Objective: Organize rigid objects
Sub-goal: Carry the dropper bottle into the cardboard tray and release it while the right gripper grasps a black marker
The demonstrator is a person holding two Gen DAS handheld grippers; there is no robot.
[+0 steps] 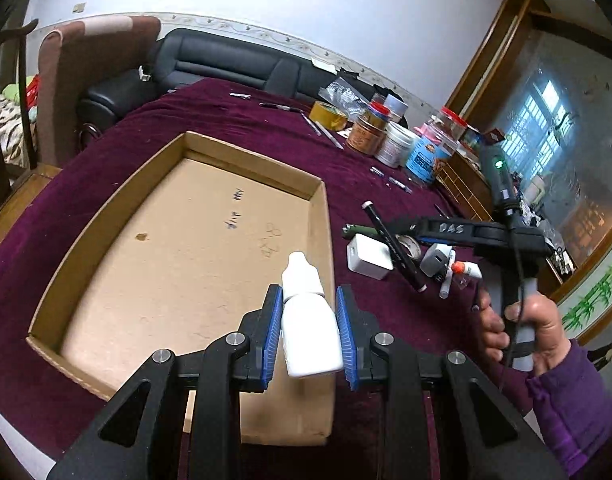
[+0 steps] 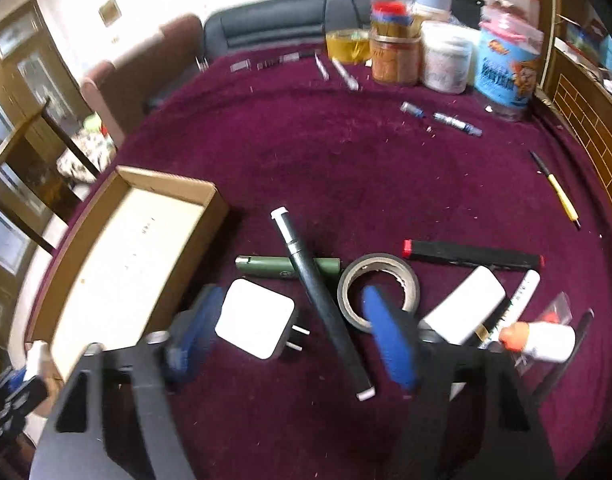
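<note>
White dropper bottle is held by the left tool over the cardboard box; release comes next. Right tool is spread wide above the charger beside that box.

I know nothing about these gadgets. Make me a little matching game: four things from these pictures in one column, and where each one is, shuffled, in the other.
Things:
1. white dropper bottle
2. black pen
3. white plug adapter
4. jars

Places:
A. lying across the green tube
B. at the far edge of the table
C. between the left gripper fingers, over the cardboard tray
D. on the cloth between the right gripper fingers

Pairs: 1-C, 2-A, 3-D, 4-B
</note>
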